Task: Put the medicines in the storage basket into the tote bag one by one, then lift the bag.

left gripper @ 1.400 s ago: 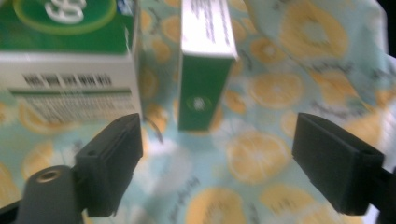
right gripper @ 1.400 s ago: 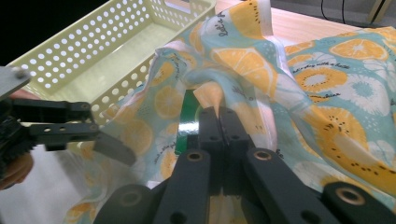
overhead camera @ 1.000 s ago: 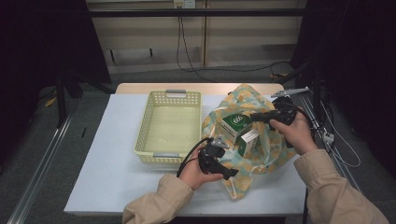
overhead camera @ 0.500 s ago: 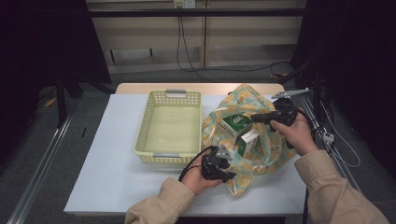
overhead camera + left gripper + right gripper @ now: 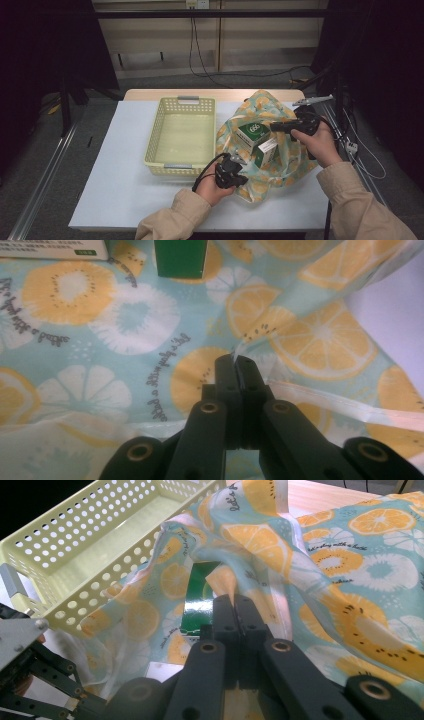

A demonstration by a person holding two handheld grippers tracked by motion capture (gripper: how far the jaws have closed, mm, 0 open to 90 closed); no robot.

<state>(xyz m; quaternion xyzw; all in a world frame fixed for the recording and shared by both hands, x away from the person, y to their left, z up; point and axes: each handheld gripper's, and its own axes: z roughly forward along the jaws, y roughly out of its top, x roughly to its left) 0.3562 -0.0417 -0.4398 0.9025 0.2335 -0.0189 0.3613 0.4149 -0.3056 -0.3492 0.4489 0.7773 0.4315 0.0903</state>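
A fruit-print cloth bag (image 5: 265,107) lies open on the table, right of the basket. A green-and-white box (image 5: 251,133) and a second box (image 5: 265,149) stand inside it. My left gripper (image 5: 242,179) is at the bag's near edge; its jaws have just been closing. In the left gripper view the gripper (image 5: 237,361) is shut, with the bag's hem (image 5: 320,402) pinched between its tips. The green box (image 5: 181,257) stands just beyond. My right gripper (image 5: 273,127) holds the bag's far right rim. In the right gripper view it (image 5: 235,601) is shut on the bag (image 5: 260,537), just in front of the green box (image 5: 199,597).
A pale yellow perforated basket (image 5: 156,135) (image 5: 75,535) stands empty to the left of the bag. The white table surface (image 5: 115,180) is bare on the left and along the front. Dark stands and cables line the table's right edge (image 5: 345,125).
The left gripper's jaws have closed onto the bag's near edge. The right gripper and the boxes have not moved.
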